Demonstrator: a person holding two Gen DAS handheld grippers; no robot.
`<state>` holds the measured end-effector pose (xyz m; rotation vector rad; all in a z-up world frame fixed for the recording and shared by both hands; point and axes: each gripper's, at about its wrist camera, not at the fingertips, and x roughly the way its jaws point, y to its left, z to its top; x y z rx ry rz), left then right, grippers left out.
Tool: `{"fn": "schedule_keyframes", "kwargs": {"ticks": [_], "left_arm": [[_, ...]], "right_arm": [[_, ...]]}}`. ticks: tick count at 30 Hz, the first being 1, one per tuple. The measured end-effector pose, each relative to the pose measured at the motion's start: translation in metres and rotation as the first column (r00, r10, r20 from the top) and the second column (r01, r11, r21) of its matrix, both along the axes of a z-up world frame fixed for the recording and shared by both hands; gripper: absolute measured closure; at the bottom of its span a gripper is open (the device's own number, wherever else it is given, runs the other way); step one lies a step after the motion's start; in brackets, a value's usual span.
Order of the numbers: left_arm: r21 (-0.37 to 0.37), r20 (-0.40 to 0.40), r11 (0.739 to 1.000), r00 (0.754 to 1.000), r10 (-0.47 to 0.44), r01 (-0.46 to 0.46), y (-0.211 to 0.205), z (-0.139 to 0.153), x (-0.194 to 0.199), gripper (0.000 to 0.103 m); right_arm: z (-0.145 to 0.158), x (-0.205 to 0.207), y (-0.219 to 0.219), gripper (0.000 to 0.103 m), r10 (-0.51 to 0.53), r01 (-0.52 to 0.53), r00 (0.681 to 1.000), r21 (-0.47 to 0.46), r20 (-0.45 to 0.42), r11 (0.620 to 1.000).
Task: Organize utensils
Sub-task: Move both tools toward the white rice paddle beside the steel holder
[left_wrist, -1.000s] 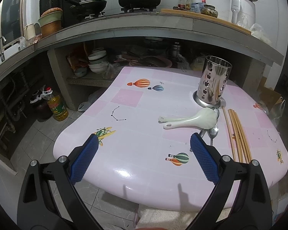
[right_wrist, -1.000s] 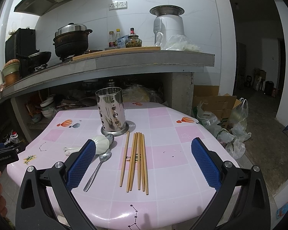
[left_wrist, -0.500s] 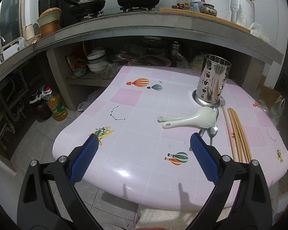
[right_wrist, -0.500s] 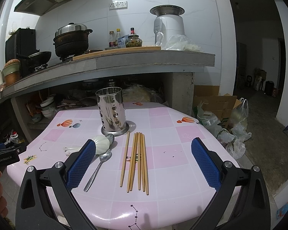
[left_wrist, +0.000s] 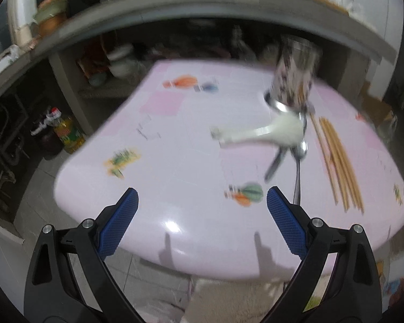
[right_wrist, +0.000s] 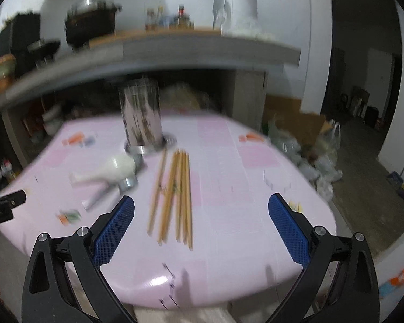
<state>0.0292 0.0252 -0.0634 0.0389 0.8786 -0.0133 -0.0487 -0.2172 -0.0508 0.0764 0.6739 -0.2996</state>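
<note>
Glossy pink table (right_wrist: 229, 193), shiny metal holder (right_wrist: 141, 118), wooden chopsticks (right_wrist: 180, 196).

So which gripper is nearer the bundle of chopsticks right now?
Right. The right gripper is open directly in front of the chopsticks; the left gripper is open off to their left, with the chopsticks beyond its right finger.

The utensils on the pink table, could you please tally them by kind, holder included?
White spoons: 2
Metal spoons: 2
Chopsticks: about 6, blur makes this uncertain
Metal holder: 1
Total: about 11
</note>
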Motion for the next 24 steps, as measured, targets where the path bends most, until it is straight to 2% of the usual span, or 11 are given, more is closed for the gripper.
{"fn": "schedule_keyframes", "kwargs": {"ticks": [4,7,10,14,17,24], "left_arm": [[-0.005,-0.078,0.999,0.996,-0.041,0.040,-0.009,-0.023,0.004,0.011],[0.012,-0.086,0.998,0.995,-0.052,0.053,-0.013,-0.030,0.008,0.011],[-0.003,-0.091,0.998,0.994,-0.059,0.059,-0.013,-0.033,0.015,0.011],[-0.090,-0.103,0.990,0.988,-0.116,0.107,-0.013,-0.038,0.026,0.011],[-0.163,-0.072,0.978,0.987,-0.146,0.133,-0.014,-0.039,0.030,0.011],[-0.220,-0.073,0.963,0.981,-0.177,0.157,-0.023,-0.039,0.042,0.011]], "right_arm": [[-0.021,0.011,0.000,0.006,0.020,-0.017,0.997,0.033,-0.079,0.999],[-0.025,0.016,0.002,0.006,0.040,-0.037,0.995,0.034,-0.091,0.999],[-0.028,0.022,0.002,0.006,0.061,-0.057,0.993,0.043,-0.103,0.997],[-0.032,0.029,-0.002,0.006,0.070,-0.064,0.992,0.061,-0.103,0.996],[-0.033,0.033,-0.008,0.006,0.074,-0.066,0.993,0.082,-0.090,0.994],[-0.039,0.046,-0.019,0.006,0.100,-0.090,0.992,0.128,-0.074,0.988]]}}
